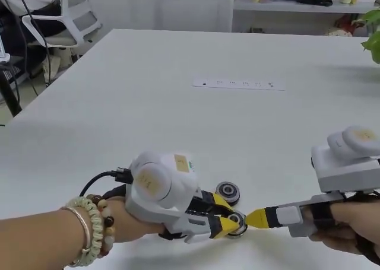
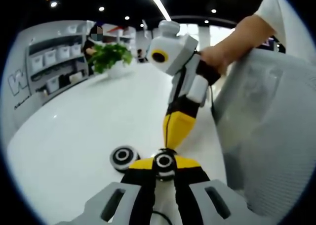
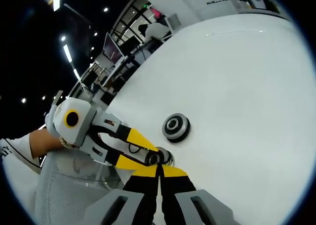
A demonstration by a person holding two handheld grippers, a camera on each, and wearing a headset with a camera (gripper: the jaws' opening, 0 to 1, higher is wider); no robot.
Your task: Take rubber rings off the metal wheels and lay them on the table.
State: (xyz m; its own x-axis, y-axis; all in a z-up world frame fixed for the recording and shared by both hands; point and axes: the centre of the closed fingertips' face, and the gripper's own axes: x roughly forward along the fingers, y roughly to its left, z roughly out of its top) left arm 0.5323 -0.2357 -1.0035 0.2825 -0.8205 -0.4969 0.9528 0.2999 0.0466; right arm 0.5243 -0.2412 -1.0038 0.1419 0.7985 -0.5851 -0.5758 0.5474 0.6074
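My left gripper (image 1: 233, 222) rests low on the white table (image 1: 178, 121), shut on a small metal wheel (image 1: 237, 224) with a dark rubber ring. The left gripper view shows that wheel (image 2: 164, 163) clamped between the yellow jaws. My right gripper (image 1: 249, 218) comes in from the right with its yellow jaws pressed together, tips touching the held wheel's rim (image 3: 162, 158). I cannot see whether they pinch the ring. A second wheel (image 1: 228, 192) with its black ring lies flat on the table just behind, apart from both grippers.
A flush socket strip (image 1: 237, 83) sits in the table's middle. Office chairs (image 1: 71, 21) stand at the far left edge and a green plant (image 1: 373, 41) at the far right. A person's beaded wrist (image 1: 89, 231) is at the lower left.
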